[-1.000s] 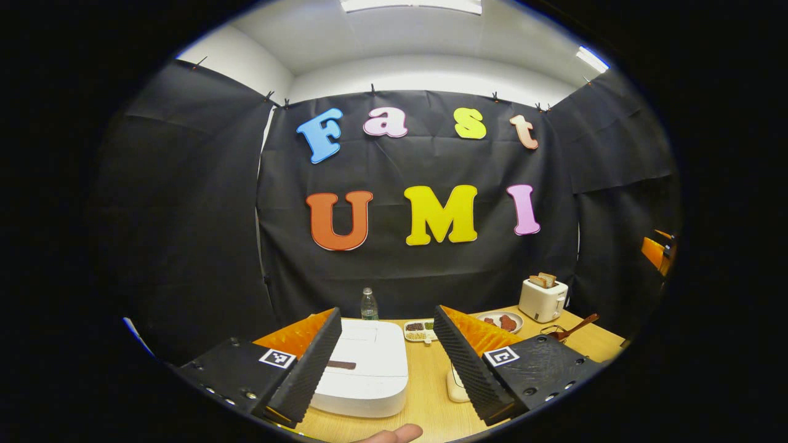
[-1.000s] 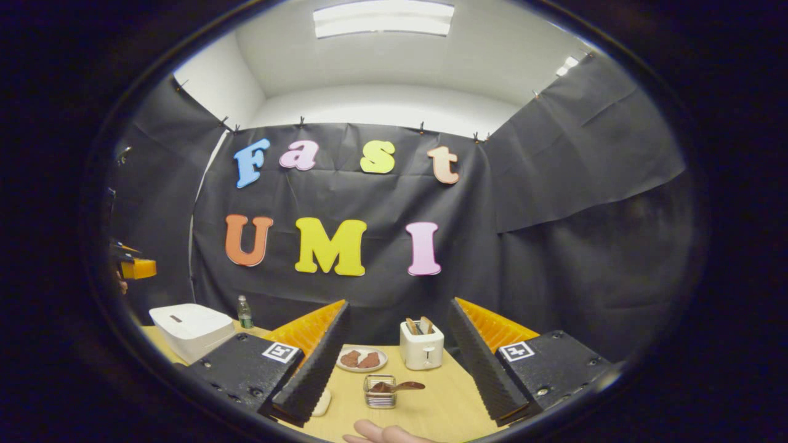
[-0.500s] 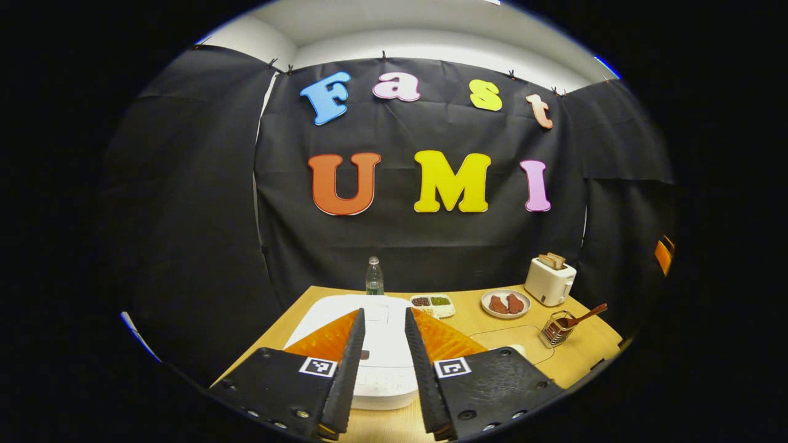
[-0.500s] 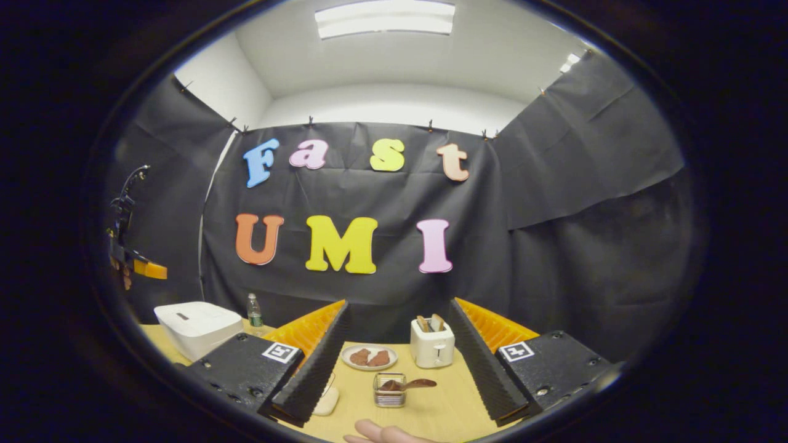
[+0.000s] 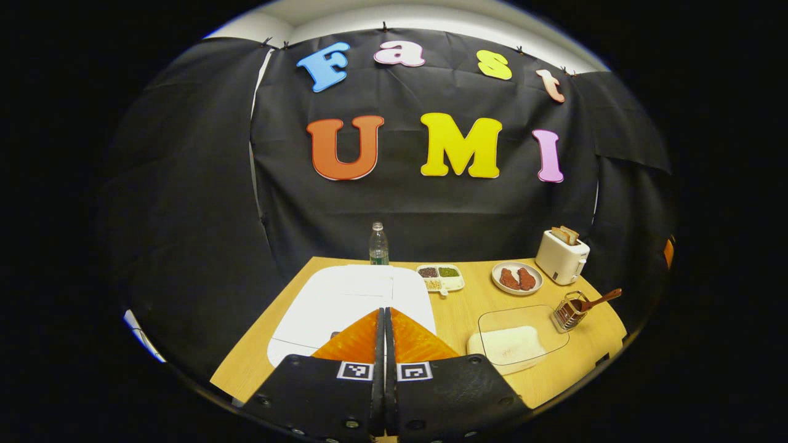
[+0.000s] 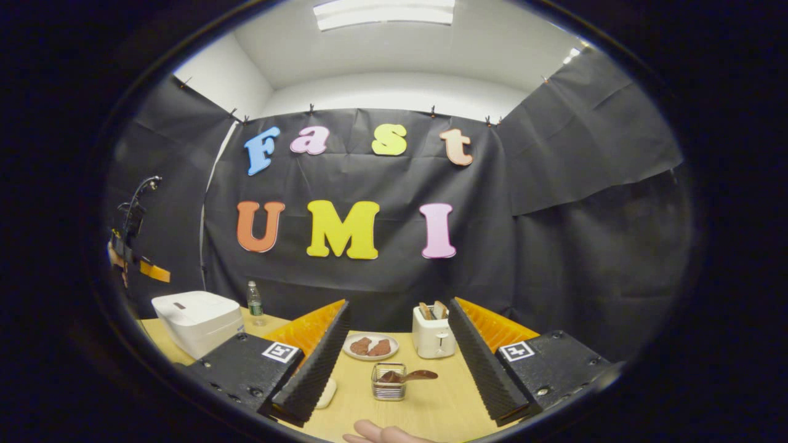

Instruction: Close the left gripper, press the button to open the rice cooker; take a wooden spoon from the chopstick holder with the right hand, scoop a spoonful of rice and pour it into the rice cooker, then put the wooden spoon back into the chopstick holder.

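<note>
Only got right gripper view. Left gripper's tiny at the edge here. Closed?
Observer: Yes. Left gripper view shows the left gripper with fingers together, nothing between.
Operator: Aimed where?
Observer: Tips point at the near part of the rice cooker lid, which is down; contact unclear.
Operator: Rice supply?
Observer: A clear tray holding white rice lies on the table between the cooker and the chopstick holder.

A white toaster (image 5: 561, 257) with two slices of bread (image 5: 566, 234) in its slots stands at the back of the wooden table (image 5: 474, 311). Just left of it lies a plate of reddish pieces (image 5: 516, 278) (food of some kind), then a divided dish (image 5: 441, 276), then a water bottle (image 5: 378, 244).
</note>
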Demonstrator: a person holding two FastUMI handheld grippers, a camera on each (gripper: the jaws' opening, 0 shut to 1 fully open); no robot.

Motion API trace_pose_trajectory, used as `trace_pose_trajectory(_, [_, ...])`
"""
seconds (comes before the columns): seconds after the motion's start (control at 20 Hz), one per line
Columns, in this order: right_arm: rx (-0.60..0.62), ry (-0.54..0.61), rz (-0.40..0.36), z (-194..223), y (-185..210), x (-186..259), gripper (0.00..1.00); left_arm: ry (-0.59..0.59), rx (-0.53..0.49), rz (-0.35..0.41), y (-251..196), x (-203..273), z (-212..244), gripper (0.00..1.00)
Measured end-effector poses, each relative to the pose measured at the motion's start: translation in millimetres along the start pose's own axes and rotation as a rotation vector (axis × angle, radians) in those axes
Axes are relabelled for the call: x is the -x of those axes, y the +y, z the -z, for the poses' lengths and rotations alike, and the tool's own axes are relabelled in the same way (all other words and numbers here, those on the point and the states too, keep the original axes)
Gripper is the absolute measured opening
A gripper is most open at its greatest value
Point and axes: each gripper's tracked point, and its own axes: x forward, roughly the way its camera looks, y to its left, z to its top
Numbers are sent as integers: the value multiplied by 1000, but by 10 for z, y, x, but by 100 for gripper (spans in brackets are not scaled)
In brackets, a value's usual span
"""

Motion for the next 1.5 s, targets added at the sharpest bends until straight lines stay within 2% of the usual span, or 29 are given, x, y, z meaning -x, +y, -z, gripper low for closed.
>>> trace_pose_trajectory(0.35, [28,-1,-13,89,0,-8,100,112,-19,-63,212,-317,328,1])
trace_pose_trajectory(0.45, [20,29,-12,205,-15,5,100,144,-35,-95,318,-349,461,1])
trace_pose_trajectory(0.6, [-1,39,-44,232,75,45,98,132,-35,-96,379,-393,513,0])
trace_pose_trajectory(0.75, [14,39,-25,274,19,19,100,119,-23,-63,318,-453,529,0])
trace_pose_trajectory(0.9, [-5,49,-20,283,38,20,100,103,-91,-95,408,-539,583,0])
trace_pose_trajectory(0.95, [-3,53,-22,294,47,21,100,139,-90,-101,419,-545,701,0])
trace_pose_trajectory(1.15, [-5,57,-26,285,75,18,98,135,-73,-96,407,-535,715,1])
trace_pose_trajectory(1.2, [-6,59,-31,286,98,26,100,130,-60,-93,407,-536,707,1])
trace_pose_trajectory(1.25, [-6,61,-36,291,125,41,98,133,-29,-92,423,-530,717,1])
trace_pose_trajectory(1.4, [2,60,-43,287,137,60,100,150,52,-83,408,-515,708,1])
trace_pose_trajectory(1.5, [13,56,-35,283,91,74,98,135,58,-106,423,-443,607,1])
